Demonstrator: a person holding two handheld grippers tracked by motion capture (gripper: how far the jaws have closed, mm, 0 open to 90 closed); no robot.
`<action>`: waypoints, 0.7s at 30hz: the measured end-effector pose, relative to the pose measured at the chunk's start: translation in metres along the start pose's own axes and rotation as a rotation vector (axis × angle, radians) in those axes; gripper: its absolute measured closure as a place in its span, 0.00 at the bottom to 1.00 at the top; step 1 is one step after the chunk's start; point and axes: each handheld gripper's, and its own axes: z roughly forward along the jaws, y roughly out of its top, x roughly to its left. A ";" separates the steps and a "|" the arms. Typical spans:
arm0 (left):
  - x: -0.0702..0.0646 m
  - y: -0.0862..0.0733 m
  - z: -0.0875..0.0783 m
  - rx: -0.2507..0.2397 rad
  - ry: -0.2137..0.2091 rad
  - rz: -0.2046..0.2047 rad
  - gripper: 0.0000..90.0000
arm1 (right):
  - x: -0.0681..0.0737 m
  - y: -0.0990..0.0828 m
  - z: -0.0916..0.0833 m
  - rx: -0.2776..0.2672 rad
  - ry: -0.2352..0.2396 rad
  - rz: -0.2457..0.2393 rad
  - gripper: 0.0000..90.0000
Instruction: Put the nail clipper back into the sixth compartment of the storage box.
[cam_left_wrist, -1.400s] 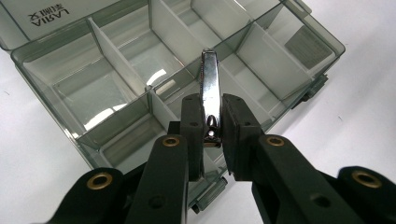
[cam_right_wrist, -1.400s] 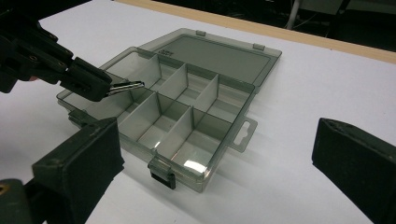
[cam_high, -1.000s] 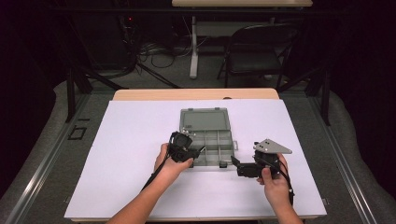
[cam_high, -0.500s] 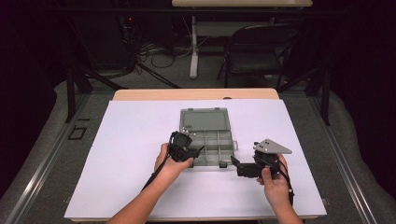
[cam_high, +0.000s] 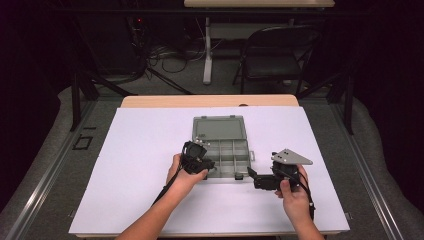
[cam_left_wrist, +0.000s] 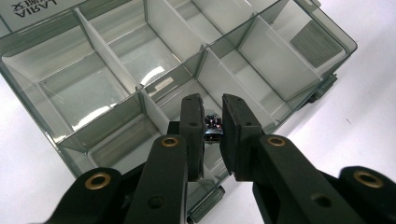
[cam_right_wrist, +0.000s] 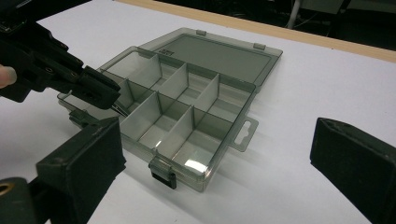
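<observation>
A clear grey compartment box (cam_high: 231, 150) lies open on the white table, its lid (cam_high: 219, 127) flat behind it. My left gripper (cam_high: 202, 167) (cam_left_wrist: 212, 107) hangs over the box's near left compartment (cam_left_wrist: 187, 100). A small shiny metal part (cam_left_wrist: 213, 127) sits between its pads and looks touched on both sides. The jaws have just been opening a little with the part still between them. My right gripper (cam_high: 251, 176) (cam_right_wrist: 217, 140) stands open just right of the box's front corner, pointing at it, with nothing between its fingers. The left gripper (cam_right_wrist: 93, 88) reaches in from the left in the right gripper view.
The box's dividers (cam_right_wrist: 180, 123) form several compartments that look bare. A latch (cam_right_wrist: 163, 175) sticks out at its front edge and a hang tab (cam_right_wrist: 245, 133) at its right side. White table surface (cam_high: 145, 145) surrounds the box. A chair (cam_high: 277, 55) stands beyond the table.
</observation>
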 end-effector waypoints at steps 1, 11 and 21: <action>0.000 0.000 0.000 -0.009 -0.004 0.001 0.81 | 0.000 0.000 0.000 0.000 0.000 0.000 0.03; 0.001 -0.001 -0.009 -0.057 0.000 0.016 0.55 | 0.000 0.000 0.000 0.002 0.002 -0.009 0.03; 0.006 -0.001 -0.020 -0.113 0.024 0.053 0.45 | 0.001 0.000 0.000 0.004 0.001 -0.009 0.03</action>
